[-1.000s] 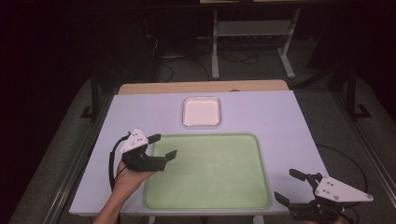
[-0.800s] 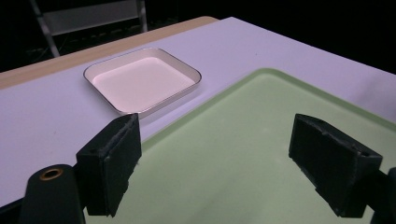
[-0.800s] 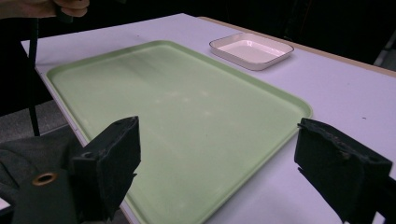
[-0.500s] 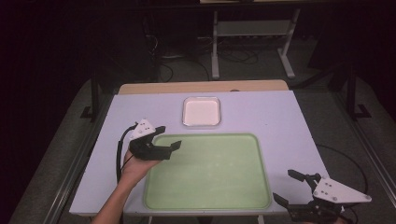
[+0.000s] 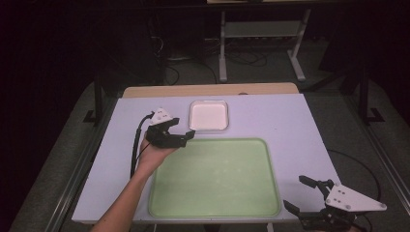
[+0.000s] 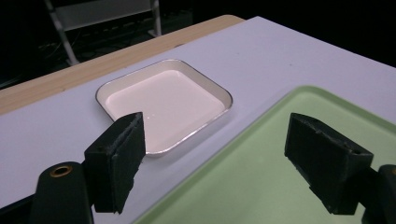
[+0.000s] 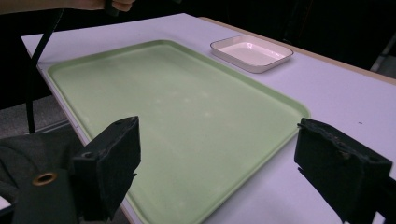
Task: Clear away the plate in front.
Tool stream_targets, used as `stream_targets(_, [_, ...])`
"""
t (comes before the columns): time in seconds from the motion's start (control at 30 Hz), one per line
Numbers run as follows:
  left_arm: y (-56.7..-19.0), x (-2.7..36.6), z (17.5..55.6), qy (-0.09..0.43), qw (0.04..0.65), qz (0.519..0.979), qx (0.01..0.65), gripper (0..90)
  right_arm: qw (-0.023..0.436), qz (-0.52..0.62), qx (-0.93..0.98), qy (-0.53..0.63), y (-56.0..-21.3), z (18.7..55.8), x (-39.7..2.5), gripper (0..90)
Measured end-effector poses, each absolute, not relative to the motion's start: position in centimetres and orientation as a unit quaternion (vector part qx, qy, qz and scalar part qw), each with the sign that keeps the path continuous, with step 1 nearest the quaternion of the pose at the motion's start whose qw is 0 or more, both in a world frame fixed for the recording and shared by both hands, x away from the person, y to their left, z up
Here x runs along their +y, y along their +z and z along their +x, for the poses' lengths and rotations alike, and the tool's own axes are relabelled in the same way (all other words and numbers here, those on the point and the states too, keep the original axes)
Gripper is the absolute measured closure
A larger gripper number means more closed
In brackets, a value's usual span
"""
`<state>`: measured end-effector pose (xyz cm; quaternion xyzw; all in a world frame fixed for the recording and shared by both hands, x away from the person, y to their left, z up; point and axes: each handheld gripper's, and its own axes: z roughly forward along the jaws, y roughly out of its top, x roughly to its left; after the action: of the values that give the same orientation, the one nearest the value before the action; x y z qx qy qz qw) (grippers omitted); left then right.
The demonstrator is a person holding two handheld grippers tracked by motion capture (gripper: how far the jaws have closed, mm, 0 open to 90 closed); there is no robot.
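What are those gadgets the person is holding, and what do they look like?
Each is a black handheld gripper, the left gripper and the right gripper, with two blocky padded jaws, a pale grey three-cornered plate on top and a black trailing cable. The forearm is bare, no sleeve.

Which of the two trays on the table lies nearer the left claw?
The small white square tray with the metal rim. The left claw points at it from close by, whereas the large green tray spreads nearer the person.

Two black jaws of the right gripper are seen spread wide apart over the near edge of a green tray. A white square dish is set beyond it on the pale table.
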<state>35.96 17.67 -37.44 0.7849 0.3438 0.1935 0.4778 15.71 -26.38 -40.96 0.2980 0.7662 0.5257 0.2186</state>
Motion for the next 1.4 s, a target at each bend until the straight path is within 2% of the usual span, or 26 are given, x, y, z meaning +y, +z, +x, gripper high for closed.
stream_targets(0.67, [-37.9, 16.2, 42.2, 0.183, 0.452, 0.779, 0.394, 23.3, 0.225, 0.295, 0.761, 0.532, -40.6, 15.6, -26.7, 13.7])
stream_targets(1.4, [-38.9, 14.7, 47.3, 0.177, 0.409, 0.779, 0.442, 26.8, 0.231, 0.295, 0.757, 0.536, -40.3, 15.6, -27.2, 13.7])
